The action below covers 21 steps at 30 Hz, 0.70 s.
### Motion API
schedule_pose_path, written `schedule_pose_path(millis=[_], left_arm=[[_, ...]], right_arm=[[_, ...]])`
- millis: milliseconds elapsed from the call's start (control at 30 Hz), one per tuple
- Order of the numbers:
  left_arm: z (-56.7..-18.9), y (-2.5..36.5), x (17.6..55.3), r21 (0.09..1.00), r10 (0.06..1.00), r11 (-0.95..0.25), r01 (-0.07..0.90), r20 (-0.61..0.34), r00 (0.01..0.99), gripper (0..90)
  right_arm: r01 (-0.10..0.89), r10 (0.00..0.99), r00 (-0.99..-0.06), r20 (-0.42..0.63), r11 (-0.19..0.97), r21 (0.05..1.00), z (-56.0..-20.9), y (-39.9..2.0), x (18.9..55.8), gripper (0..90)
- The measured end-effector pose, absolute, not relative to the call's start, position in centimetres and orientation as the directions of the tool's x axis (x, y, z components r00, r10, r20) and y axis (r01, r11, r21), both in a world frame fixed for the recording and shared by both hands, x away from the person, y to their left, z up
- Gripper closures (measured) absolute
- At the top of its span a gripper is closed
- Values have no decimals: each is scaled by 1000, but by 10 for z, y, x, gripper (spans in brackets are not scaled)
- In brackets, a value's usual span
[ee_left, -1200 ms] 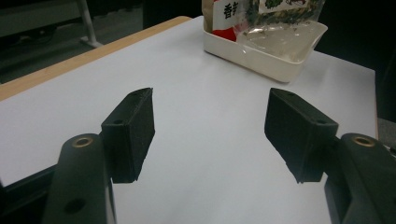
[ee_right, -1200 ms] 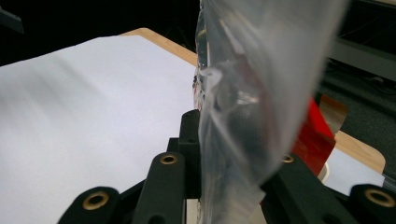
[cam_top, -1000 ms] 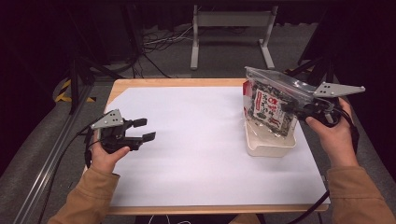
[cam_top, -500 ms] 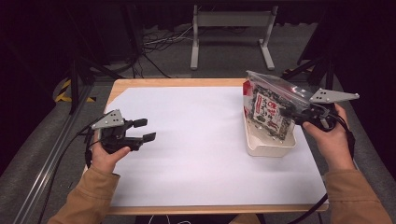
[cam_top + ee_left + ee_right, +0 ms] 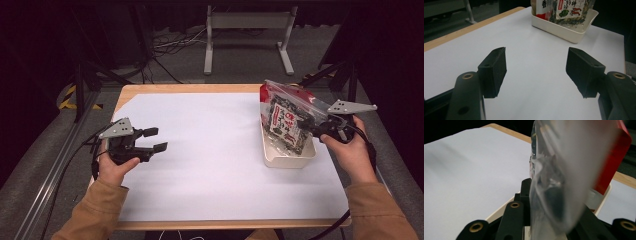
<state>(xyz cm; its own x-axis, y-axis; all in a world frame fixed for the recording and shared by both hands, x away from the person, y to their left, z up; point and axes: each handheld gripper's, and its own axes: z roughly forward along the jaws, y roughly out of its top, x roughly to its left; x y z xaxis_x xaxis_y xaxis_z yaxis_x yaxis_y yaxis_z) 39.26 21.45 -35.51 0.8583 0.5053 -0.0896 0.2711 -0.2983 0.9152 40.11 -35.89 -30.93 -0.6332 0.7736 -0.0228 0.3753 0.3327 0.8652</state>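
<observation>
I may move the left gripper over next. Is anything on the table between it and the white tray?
Nothing: the high view shows bare white sheet between the left gripper and the white tray.

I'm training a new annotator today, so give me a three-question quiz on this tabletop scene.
1. True or false: the left gripper has nothing between its open jaws.
2. What is the right gripper shut on?
A. a glass jar
B. a clear snack bag
C. a folded cloth
3. Fill in: the snack bag has its lower end inside the white ____.

Key
1. True: in the left gripper view the jaws stand apart over bare white tabletop.
2. B: the jaws pinch the bag's clear edge.
3. Tray: the bag leans tilted, its bottom down in the tray.
</observation>
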Motion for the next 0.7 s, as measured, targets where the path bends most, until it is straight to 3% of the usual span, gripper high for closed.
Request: schedule_pose_path(millis=[500,633,700], left_arm=[[-355,216,393,916,510,-298,271,-87,855,336],[-355,219,392,917,515,-298,265,-79,853,334],[-356,220,391,914,517,-294,279,-93,851,331]], right_arm=[[368,787,-617,14,272,889,-312,-365,402,735],[363,802,-597,17,251,897,-312,-368,402,624],[351,810,-585,25,226,909,-313,-370,401,509]])
